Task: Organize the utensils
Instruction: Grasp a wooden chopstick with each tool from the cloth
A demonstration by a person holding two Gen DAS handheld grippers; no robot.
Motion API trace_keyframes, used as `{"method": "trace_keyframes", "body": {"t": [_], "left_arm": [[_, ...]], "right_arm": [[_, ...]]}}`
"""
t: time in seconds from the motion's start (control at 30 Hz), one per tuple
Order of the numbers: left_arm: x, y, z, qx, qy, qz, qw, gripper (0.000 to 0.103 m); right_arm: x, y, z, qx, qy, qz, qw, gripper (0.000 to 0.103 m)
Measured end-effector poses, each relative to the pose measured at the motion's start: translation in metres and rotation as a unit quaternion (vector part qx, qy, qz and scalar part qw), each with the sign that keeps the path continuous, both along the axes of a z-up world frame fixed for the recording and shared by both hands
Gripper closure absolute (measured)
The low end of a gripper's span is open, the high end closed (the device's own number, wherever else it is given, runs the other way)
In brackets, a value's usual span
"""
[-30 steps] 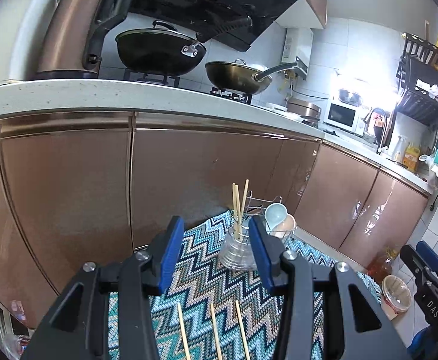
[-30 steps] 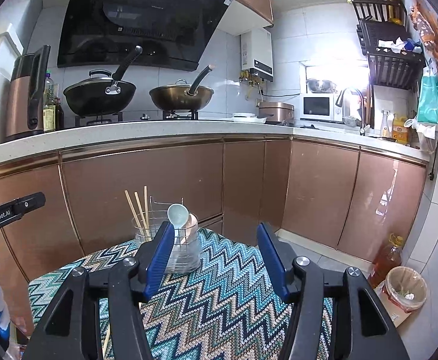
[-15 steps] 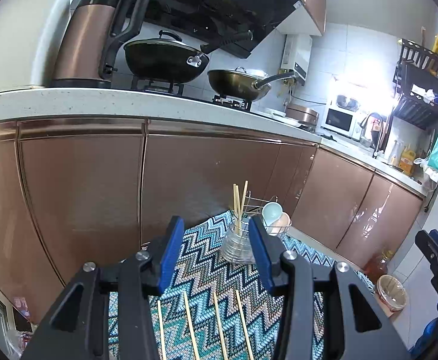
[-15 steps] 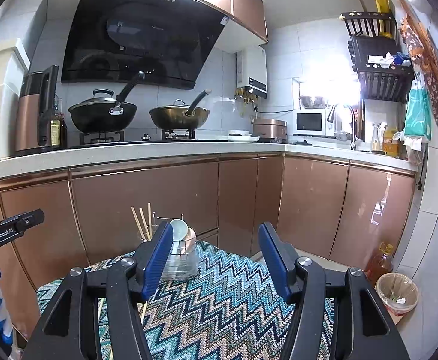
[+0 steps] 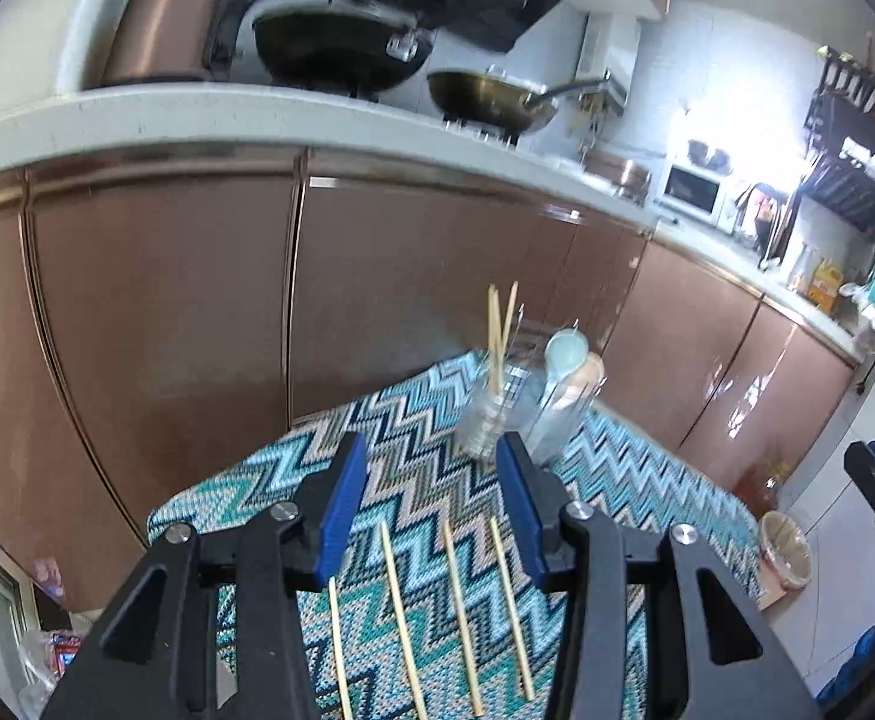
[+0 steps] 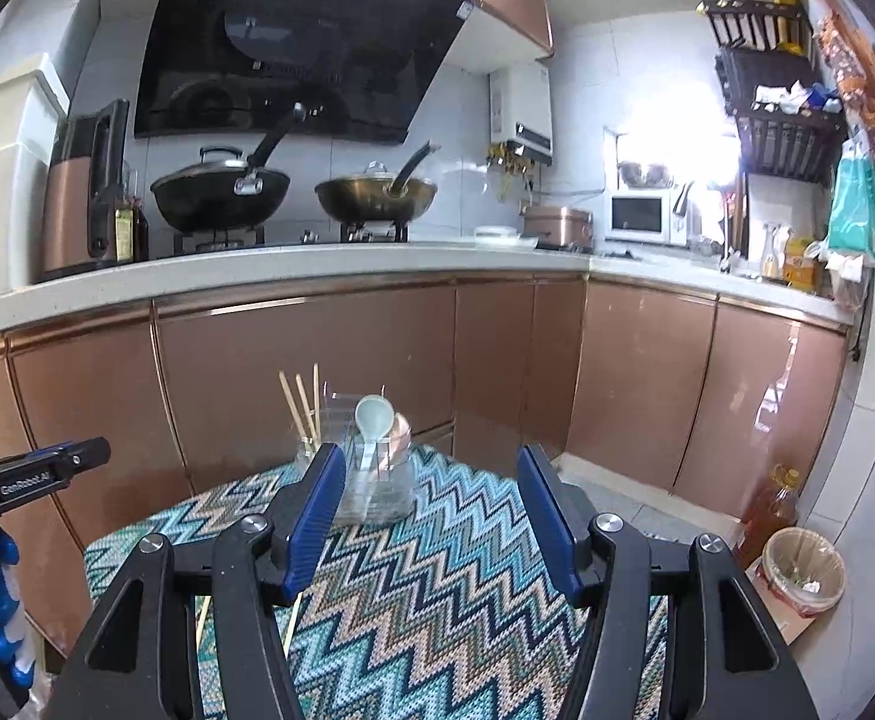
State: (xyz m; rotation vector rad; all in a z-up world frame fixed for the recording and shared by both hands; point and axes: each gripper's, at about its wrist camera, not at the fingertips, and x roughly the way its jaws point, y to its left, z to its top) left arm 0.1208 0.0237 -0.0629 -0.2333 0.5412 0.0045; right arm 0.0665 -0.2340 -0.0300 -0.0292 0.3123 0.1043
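The kitchen is bright. The strongest light comes from the far corner by the microwave (image 6: 636, 215), and it glows so white that the wall there is washed out. The shiny brown cabinet doors (image 6: 635, 384) show pale streaks of glare. The left wrist view is smeared, as if the camera shook: the black pan (image 5: 335, 54) and the clear holder (image 5: 515, 408) look soft and fuzzy, so small parts may be hard to tell. The right wrist view is sharper. Both pictures bend at the edges, with dark round corners, and the counter (image 6: 329, 258) curves.
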Motion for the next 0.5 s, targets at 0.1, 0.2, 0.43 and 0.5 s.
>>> {"method": "trace_keyframes", "body": {"t": [0.1, 0.2, 0.43, 0.5], "left_arm": [[0.014, 0.004, -0.012, -0.005, 0.026, -0.007, 0.9996, 0.060], [0.026, 0.010, -0.022, -0.002, 0.045, -0.006, 0.9990, 0.060], [0.059, 0.031, -0.054, -0.037, 0.114, -0.030, 0.9923, 0.060], [0.069, 0.039, -0.065, -0.063, 0.140, -0.041, 0.9873, 0.060]], "right_arm": [[0.012, 0.000, -0.011, -0.002, 0.024, 0.007, 1.000, 0.046], [0.023, 0.001, -0.019, -0.001, 0.044, 0.015, 0.999, 0.046], [0.058, 0.008, -0.048, -0.001, 0.123, 0.055, 0.991, 0.046], [0.069, 0.013, -0.057, 0.002, 0.147, 0.073, 0.986, 0.046]]}}
